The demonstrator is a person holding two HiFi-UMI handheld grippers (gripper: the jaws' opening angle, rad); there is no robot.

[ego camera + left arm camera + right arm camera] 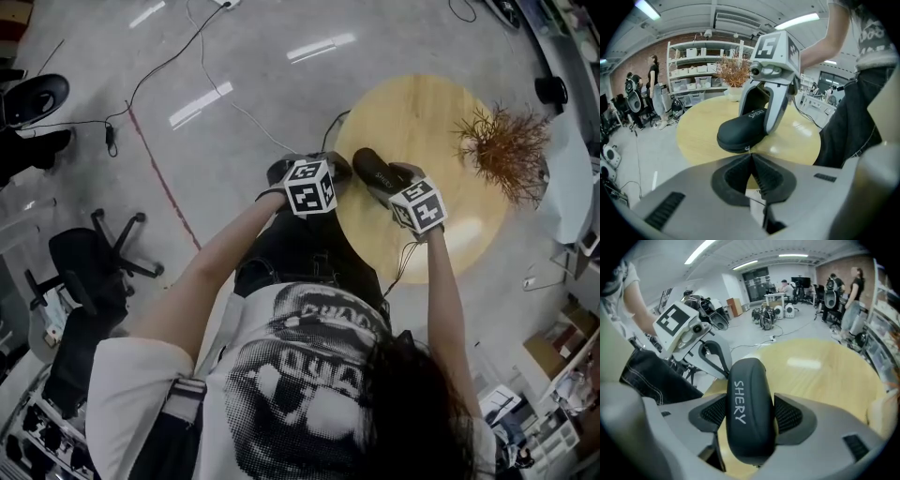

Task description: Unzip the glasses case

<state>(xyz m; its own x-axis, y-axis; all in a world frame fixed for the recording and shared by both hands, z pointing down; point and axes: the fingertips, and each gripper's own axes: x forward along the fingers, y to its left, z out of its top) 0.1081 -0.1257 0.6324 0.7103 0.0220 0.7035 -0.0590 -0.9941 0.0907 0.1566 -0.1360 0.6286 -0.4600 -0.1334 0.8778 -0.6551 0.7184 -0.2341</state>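
Note:
A black glasses case (pixel 373 172) printed "SHERY" rests at the near edge of the round wooden table (pixel 450 112). My right gripper (pixel 386 185) is shut on the case (pixel 749 413), with a ribbed pad pressing each long side. In the left gripper view the case (pixel 738 133) points its rounded end at me, and the small metal zipper pull (pixel 747 149) hangs from that end. My left gripper (pixel 751 155) is shut, its tips pinched together on that pull. The head view shows the left gripper (pixel 330 167) at the case's left end, beside the table edge.
A dried reddish plant (pixel 506 150) in a pot stands at the table's far right. On the floor to the left are a black office chair (pixel 89 267) and loose cables (pixel 141 84). Shelves (pixel 701 61) and people stand in the background.

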